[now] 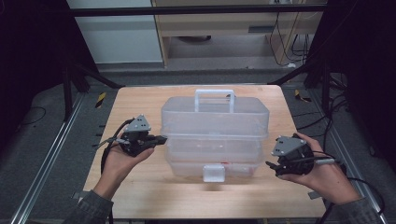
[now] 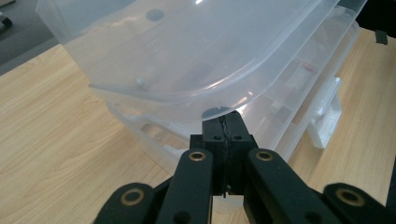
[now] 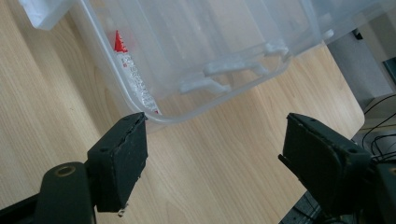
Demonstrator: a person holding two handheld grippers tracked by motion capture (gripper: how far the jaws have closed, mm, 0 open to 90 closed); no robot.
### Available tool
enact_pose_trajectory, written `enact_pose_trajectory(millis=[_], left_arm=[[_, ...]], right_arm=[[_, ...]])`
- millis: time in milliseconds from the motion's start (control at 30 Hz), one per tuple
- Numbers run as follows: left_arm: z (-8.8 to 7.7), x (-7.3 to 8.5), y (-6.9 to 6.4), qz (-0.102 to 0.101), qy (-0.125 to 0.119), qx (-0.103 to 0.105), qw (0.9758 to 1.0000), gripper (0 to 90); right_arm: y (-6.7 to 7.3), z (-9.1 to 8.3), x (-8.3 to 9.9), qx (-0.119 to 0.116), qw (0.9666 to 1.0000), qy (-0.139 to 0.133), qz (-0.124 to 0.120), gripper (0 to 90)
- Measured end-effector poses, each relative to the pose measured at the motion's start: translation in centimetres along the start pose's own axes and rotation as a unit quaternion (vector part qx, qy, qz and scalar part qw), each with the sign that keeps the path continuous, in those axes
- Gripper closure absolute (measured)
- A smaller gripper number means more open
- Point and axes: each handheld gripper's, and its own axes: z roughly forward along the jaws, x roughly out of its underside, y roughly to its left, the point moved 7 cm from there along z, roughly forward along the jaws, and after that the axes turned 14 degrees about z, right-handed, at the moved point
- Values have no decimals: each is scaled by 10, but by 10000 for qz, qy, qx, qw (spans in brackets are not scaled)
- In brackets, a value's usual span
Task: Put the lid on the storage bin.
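Across the middle of the pale wooden surface (image 1: 140, 196) sits my clear, stacked plastic organiser box (image 1: 215, 135) with its upright white handle (image 1: 214, 99) on top and a white front latch (image 1: 214, 173) facing me. My left gripper (image 1: 161, 139) is pressed together, nothing between the jaws, its tip right at the box's left side under the overhanging upper tier. My right gripper (image 1: 271, 164) stands spread, jaws wide, just beside the lower right corner; in the right gripper view one jaw looks to touch the bottom tray's rim, though I can't be certain.

I reckon this box is light, stiff and slick, with thin walls that could flex or crack under a hard pinch. Best holds look like the handle, the latch tab, or a tray lip. Tiers may slide or swing apart if I take one alone.

Contents are hard to read through the cloudy plastic: a small red-capped tube (image 3: 122, 51), some whitish parts. The box's far side is hidden.
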Motion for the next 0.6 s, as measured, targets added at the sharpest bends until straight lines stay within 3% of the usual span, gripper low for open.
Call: enact_pose_trajectory(millis=[600], left_arm=[[3,13,-11,-60,-43,46,10000,898]], right_arm=[[-5,6,23,61,9996,156,249,209]])
